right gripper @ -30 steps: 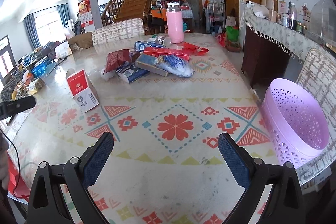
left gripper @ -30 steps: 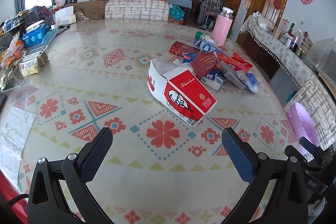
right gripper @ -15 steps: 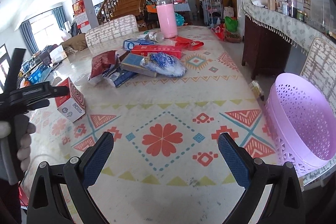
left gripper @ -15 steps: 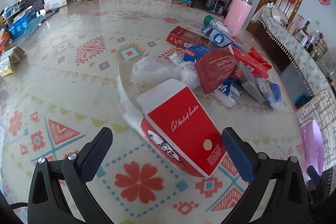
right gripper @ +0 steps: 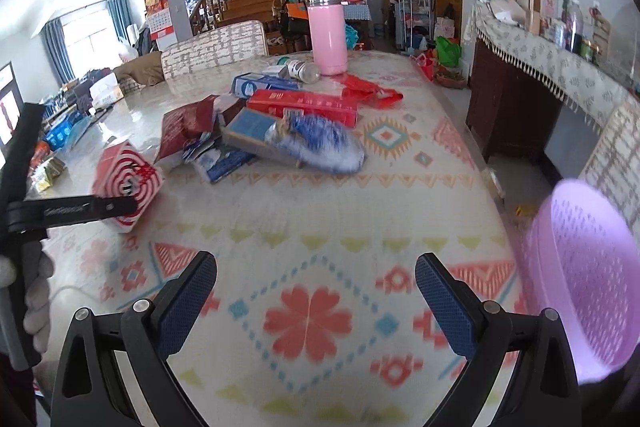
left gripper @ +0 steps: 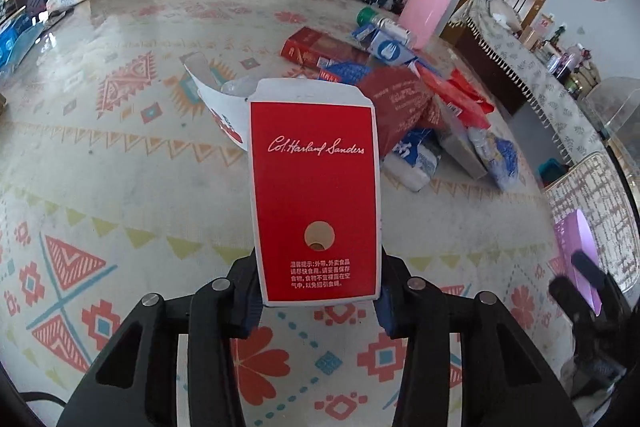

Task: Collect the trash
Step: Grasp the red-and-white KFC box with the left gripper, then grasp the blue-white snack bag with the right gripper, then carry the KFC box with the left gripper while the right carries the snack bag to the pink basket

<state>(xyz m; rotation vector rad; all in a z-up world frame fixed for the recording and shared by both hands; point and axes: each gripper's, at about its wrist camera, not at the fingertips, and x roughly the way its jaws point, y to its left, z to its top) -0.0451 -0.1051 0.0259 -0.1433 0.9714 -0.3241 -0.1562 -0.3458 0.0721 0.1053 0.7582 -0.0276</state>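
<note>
The left claw (left gripper: 318, 301) clamps the red carton (left gripper: 316, 195) just above the desk (left gripper: 120, 155). The right claw (right gripper: 316, 291) gapes wide near the purple basket (right gripper: 588, 291); its contents are hidden.

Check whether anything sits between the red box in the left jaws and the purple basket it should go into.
Nothing visible does. The left gripper is shut on the red KFC box; the purple basket stands off the table's right edge. The tablecloth between them is bare, and the trash pile lies farther back. The right gripper hangs open and empty.
</note>
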